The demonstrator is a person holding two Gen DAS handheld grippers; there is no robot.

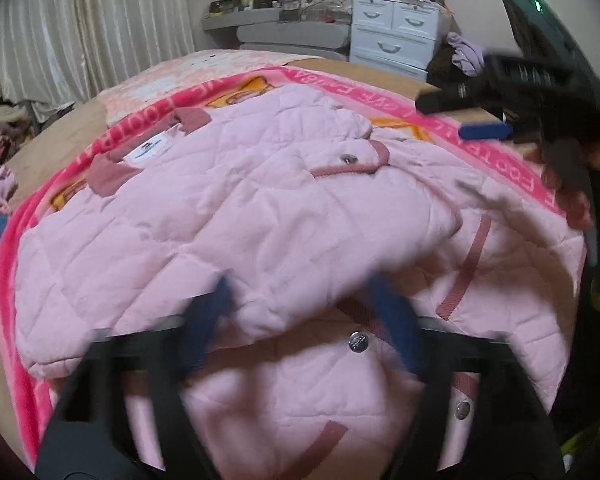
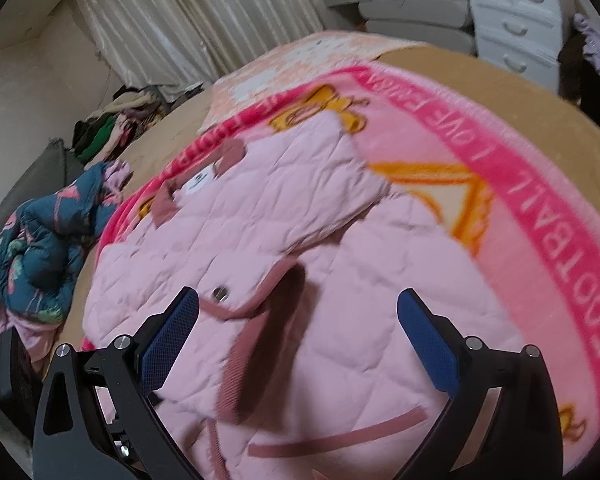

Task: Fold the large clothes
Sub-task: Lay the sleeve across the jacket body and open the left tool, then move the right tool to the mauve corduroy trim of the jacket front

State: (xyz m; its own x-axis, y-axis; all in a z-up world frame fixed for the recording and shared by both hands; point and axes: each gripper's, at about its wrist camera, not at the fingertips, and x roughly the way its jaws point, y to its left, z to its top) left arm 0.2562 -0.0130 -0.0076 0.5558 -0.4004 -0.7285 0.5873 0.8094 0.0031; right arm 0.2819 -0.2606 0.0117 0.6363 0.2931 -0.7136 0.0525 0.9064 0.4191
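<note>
A pink quilted jacket (image 1: 260, 216) with dusty-rose trim and metal snaps lies on a bright pink blanket (image 1: 84, 160); a sleeve is folded across its body. My left gripper (image 1: 300, 300) hovers open just above the folded sleeve edge, blurred, its blue pads apart and empty. My right gripper (image 1: 456, 114) shows at the right in the left wrist view, above the blanket edge, jaws apart. In the right wrist view the right gripper (image 2: 298, 316) is open over the jacket (image 2: 284, 248), holding nothing.
The blanket (image 2: 540, 184) covers a tan bed (image 2: 540, 92). A teal floral garment (image 2: 40, 248) is bunched at the bed's left edge. A clothes pile (image 2: 120, 120) lies by the curtain. White drawers (image 1: 396, 28) and a cluttered shelf stand behind the bed.
</note>
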